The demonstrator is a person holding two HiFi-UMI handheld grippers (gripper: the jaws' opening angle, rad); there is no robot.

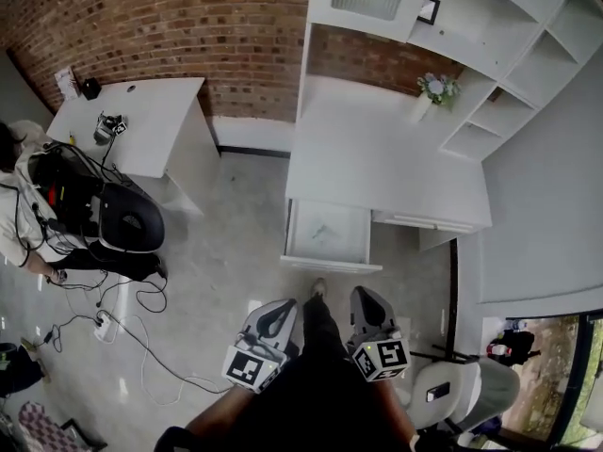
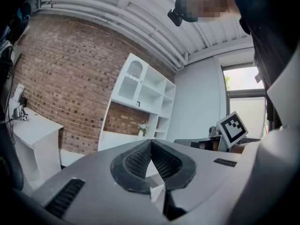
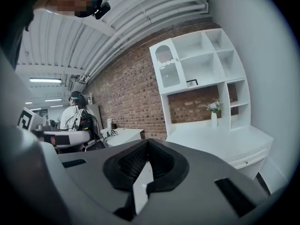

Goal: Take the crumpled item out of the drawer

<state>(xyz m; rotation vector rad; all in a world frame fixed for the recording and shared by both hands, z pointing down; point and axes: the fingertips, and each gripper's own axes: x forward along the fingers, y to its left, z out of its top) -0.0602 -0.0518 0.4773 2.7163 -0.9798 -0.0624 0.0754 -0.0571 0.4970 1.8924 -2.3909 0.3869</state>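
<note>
A white desk (image 1: 377,158) stands ahead with its left drawer (image 1: 327,235) pulled open. A small pale crumpled item (image 1: 321,231) lies inside the drawer. Both grippers are held low, near the person's body and well short of the drawer. My left gripper (image 1: 279,309) is shut with nothing between its jaws, and its tips meet in the left gripper view (image 2: 151,142). My right gripper (image 1: 364,297) is also shut and empty, its tips touching in the right gripper view (image 3: 147,141).
A second white desk (image 1: 132,121) stands at the left with a black chair (image 1: 127,219) and a seated person (image 1: 14,205) beside it. Cables and a power strip (image 1: 104,326) lie on the floor. A flower vase (image 1: 431,92) stands on the desk under white shelves (image 1: 490,45). A grey chair (image 1: 457,389) is at the lower right.
</note>
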